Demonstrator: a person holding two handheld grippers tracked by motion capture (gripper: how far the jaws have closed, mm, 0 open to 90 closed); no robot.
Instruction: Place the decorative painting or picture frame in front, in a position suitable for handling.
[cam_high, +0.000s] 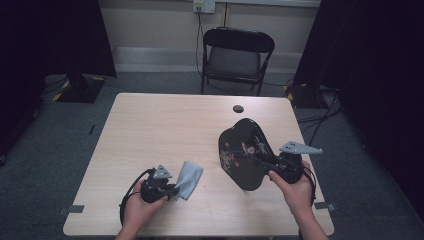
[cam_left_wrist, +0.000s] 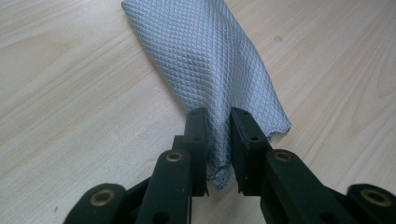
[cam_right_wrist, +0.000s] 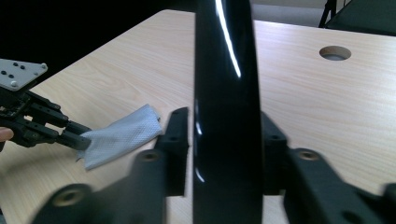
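Observation:
A grey woven cloth (cam_high: 190, 177) (cam_left_wrist: 210, 60) lies on the table near its front left, and my left gripper (cam_high: 176, 189) (cam_left_wrist: 218, 116) is shut on its near corner. The right gripper view also has that cloth (cam_right_wrist: 123, 135) and the left gripper (cam_right_wrist: 79, 140) at its left. A glossy black tray (cam_high: 240, 150) with a flower pattern stands tilted on its edge at the right. Its rim (cam_right_wrist: 226, 70) runs upright between the jaws of my right gripper (cam_high: 261, 166) (cam_right_wrist: 224, 121). The jaws stand a little off the rim on each side, open.
The wooden table (cam_high: 165, 125) has a round cable hole (cam_high: 238, 108) (cam_right_wrist: 335, 52) near its far edge. A black folding chair (cam_high: 237, 55) stands behind the table. Dark curtains hang at both sides, with cables on the floor to the right.

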